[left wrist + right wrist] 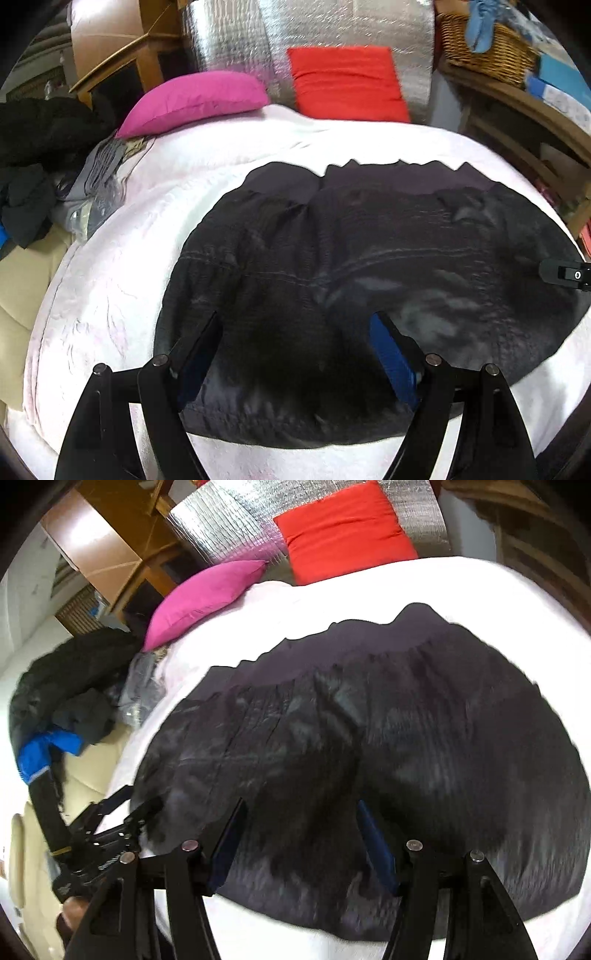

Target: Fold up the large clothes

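The left hand-held gripper (295,343) and the right hand-held gripper (299,830) are both seen with jaws spread wide and nothing held, poised side by side above the near part of a large dark quilted garment (369,258) that is spread flat on a bed covered by a white blanket (110,277). For the fold to be done well, the near hem should probably be pinched at two well-separated points, lifted evenly and carried toward the pink cushion (192,101) and red cushion (347,83), so that edges meet squarely without bunching.
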Motion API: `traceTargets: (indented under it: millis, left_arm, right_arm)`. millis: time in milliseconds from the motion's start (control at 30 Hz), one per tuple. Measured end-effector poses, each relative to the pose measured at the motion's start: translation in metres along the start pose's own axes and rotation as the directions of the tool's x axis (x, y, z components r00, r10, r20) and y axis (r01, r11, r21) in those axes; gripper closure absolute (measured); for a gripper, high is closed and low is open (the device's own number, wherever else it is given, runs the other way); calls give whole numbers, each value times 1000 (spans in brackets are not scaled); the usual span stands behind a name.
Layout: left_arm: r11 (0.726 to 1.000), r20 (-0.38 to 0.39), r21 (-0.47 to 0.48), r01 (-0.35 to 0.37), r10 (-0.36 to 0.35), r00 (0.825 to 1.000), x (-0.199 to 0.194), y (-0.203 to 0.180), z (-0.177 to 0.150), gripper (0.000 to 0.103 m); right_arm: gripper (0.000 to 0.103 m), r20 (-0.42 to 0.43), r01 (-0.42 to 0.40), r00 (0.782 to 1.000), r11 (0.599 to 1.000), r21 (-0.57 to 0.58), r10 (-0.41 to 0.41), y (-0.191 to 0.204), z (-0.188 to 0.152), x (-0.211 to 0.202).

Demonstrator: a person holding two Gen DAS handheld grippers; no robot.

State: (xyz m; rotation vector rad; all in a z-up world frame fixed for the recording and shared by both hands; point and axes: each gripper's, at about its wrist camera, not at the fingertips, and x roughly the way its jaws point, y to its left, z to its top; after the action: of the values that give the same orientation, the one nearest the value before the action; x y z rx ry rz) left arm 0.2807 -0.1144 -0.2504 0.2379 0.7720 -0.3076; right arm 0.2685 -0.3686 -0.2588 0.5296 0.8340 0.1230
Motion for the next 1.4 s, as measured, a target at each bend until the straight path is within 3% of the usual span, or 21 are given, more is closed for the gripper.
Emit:
traceTargets:
  millis: [200,333,533,600,733,833,1000,1133,1267,1367,1400]
  left_arm:
    - [1000,-99,6,-21,21,995,27,-5,-6,21]
    - [1000,-77,2,-9,10,997,15,-3,-6,21]
    - [981,-50,-161,113,-122,991,-17,19,-25,21]
    - [967,-44,-215,140,-152,987,-22,25,-34,21]
    - [904,-62,-368,217,-257,965,-19,41,-54,21]
    - [860,-81,-456,230,-297,952,-11,47,-62,21]
    - [803,-77,-564,194,-284,956,4,63,-66,21]
    - [725,-81,-665,179,-308,948,18,78,-74,21]
    - [676,-64,-708,202,-346,936,31,79,-76,21]
    - [642,-27,-733,223,-356,934,36,81,-75,22]
    - [637,-17,-737,225,-351,936,37,81,-74,28]
  right_arm:
    - [37,-78,-29,996,992,119,38,-23,-4,20]
    - [35,-26,-121,991,975,187,128,-32,-1,-1]
    - [27,99,-262,965,904,339,242,-65,-38,-51]
    - [17,129,-288,958,878,382,258,-71,-55,-60]
    - [16,152,-280,960,826,490,235,-89,-83,-61]
    - [16,161,-260,965,784,563,205,-103,-87,-55]
    - [16,203,-239,969,737,632,140,-118,-82,-43]
    - [16,216,-211,973,686,697,80,-131,-81,-30]
    - [17,222,-185,974,708,682,41,-128,-76,-21]
    - [31,208,-119,978,765,632,-19,-118,-72,-23]
    - [38,202,-94,978,780,618,-43,-114,-71,-24]
